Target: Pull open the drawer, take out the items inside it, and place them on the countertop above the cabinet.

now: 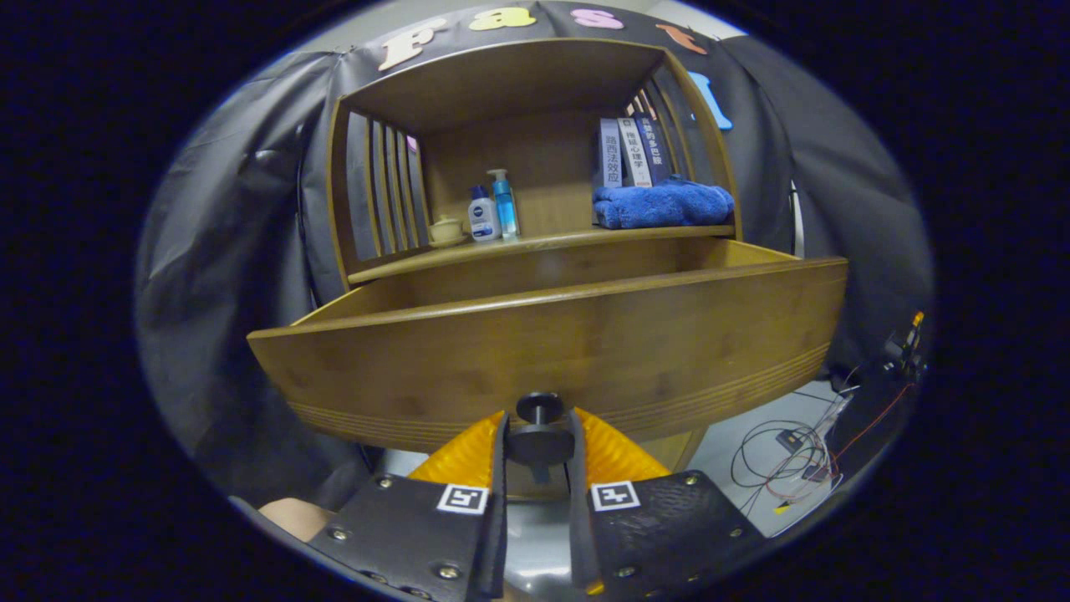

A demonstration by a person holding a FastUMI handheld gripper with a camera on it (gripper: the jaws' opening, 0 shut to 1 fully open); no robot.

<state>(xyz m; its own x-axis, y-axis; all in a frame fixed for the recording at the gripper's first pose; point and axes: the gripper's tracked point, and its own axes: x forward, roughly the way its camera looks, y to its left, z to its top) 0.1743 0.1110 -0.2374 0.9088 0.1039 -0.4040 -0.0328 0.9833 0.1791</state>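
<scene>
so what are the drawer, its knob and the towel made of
Drawer: looks like bamboo or light wood with a smooth satin finish, going by the fine streaky grain and the grooved lines low on its front. Knob: dark and matte, perhaps metal or plastic; the tongs are shut on it. Towel: soft blue terry or fleece, with a fuzzy folded surface.

Three books [635, 152], two bottles [493, 209], one blue towel [663, 205], one cup [445, 230], one open drawer [552, 351].
</scene>
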